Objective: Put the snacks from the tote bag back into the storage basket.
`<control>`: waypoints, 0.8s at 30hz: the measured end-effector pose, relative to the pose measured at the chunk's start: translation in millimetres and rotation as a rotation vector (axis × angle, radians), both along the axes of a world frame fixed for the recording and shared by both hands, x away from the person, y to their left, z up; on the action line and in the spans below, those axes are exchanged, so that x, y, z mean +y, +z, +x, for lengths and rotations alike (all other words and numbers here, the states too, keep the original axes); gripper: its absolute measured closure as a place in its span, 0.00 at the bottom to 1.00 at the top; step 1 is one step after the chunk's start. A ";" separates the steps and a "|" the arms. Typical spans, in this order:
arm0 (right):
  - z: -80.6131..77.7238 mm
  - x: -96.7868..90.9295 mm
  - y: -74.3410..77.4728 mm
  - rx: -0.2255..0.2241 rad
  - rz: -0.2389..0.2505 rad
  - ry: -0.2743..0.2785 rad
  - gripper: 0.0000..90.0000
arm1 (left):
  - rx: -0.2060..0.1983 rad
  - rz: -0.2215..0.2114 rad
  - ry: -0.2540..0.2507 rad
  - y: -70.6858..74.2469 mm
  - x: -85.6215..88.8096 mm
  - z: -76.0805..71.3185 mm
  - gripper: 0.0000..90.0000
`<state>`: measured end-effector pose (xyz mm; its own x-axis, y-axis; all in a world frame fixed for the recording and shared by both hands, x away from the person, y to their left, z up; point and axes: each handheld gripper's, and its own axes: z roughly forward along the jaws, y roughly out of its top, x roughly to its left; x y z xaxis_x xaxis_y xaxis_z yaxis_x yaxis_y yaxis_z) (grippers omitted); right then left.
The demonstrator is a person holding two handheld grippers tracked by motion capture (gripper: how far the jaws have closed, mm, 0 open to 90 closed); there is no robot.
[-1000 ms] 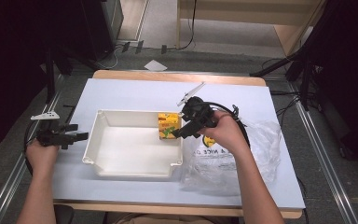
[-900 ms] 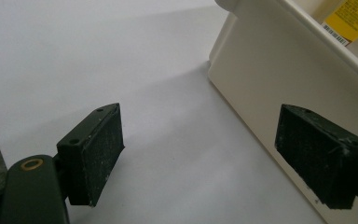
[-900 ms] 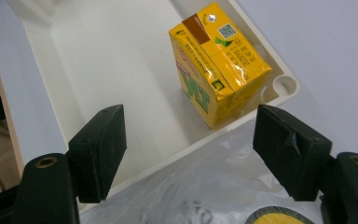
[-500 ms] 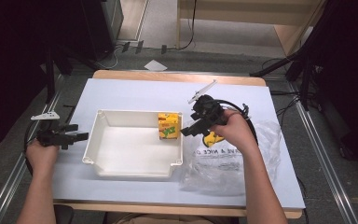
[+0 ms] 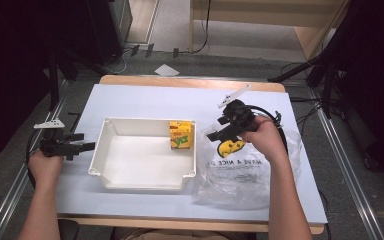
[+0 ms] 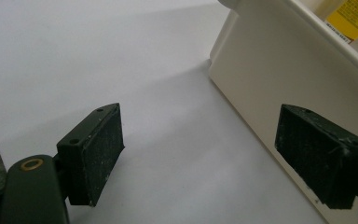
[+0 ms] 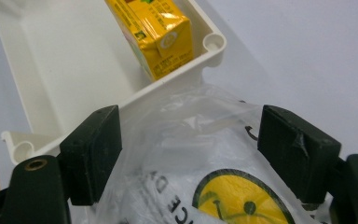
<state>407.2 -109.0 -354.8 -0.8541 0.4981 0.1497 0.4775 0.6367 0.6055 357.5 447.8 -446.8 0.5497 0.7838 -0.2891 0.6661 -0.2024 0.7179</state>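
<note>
Table [image 5: 145, 100]: white top, wood edge at far side. White tray [image 5: 145, 155] sits at centre-left. Clear plastic bag [image 5: 245, 175] w/ yellow smiley print lies touching tray's right wall. Yellow carton [image 5: 181, 135] stands upright inside tray, against its far right corner. Right gripper [image 5: 211, 136]: above bag, near tray's right rim; jaws apart, nothing between. Left gripper [image 5: 91, 146]: just beside tray's left wall, jaws apart, empty.
</note>
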 end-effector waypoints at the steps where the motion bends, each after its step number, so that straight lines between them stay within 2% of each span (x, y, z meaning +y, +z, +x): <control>1: 0.6 -2.5 -0.9 -0.005 -0.002 0.001 0.25 | 0.000 0.000 0.000 0.0 -0.1 0.1 0.18; 14: 6.7 -32.6 -6.2 -0.021 0.027 -0.037 0.25 | 0.003 0.000 -0.002 0.0 -0.4 0.2 0.18; 24: 10.7 -43.9 -13.1 -0.020 0.035 -0.056 0.25 | 0.003 -0.001 -0.002 -0.5 -0.5 0.4 0.18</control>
